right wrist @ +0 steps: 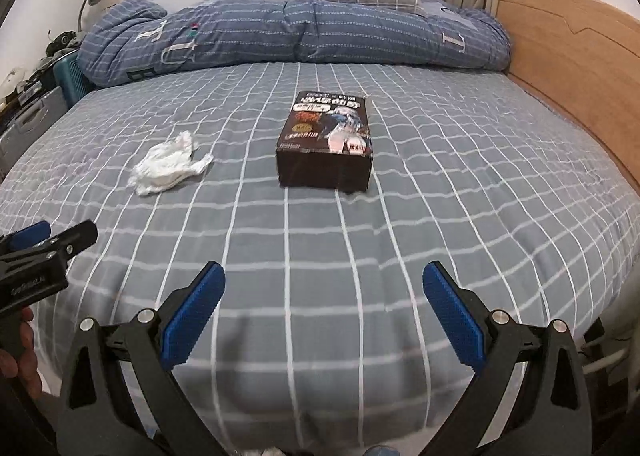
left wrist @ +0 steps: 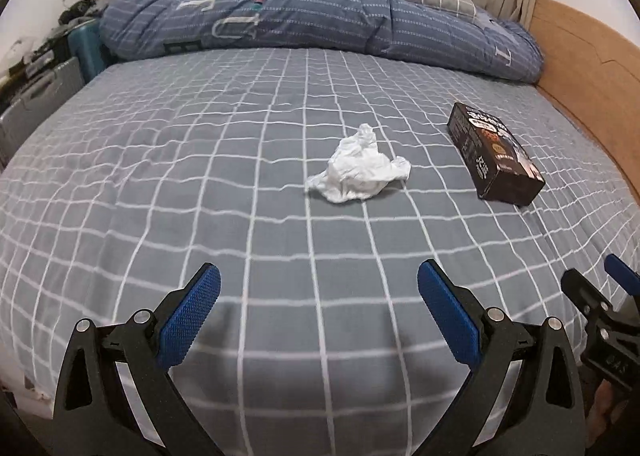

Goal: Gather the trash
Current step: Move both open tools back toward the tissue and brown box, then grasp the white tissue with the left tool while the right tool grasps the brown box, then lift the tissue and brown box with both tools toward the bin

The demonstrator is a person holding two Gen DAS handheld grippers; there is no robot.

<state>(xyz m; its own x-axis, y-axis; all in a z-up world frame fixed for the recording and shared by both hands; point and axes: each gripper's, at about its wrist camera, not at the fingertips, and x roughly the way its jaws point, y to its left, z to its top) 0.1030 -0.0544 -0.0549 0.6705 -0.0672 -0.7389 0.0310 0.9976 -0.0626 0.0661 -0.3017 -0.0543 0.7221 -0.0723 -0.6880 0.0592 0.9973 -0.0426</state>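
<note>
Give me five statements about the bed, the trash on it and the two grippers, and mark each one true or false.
1. The crumpled tissue lies on the checked sheet, apart from the dark box. True.
2. The left gripper is shut on the tissue. False: its jaws stand wide open, short of the tissue and empty.
3. The dark box stands upright on one end. False: it lies flat, printed face up.
4. The right gripper is open, with the box ahead of it. True.
5. The folded blue quilt covers the tissue. False: it lies at the far side of the bed, beyond both items.
</note>
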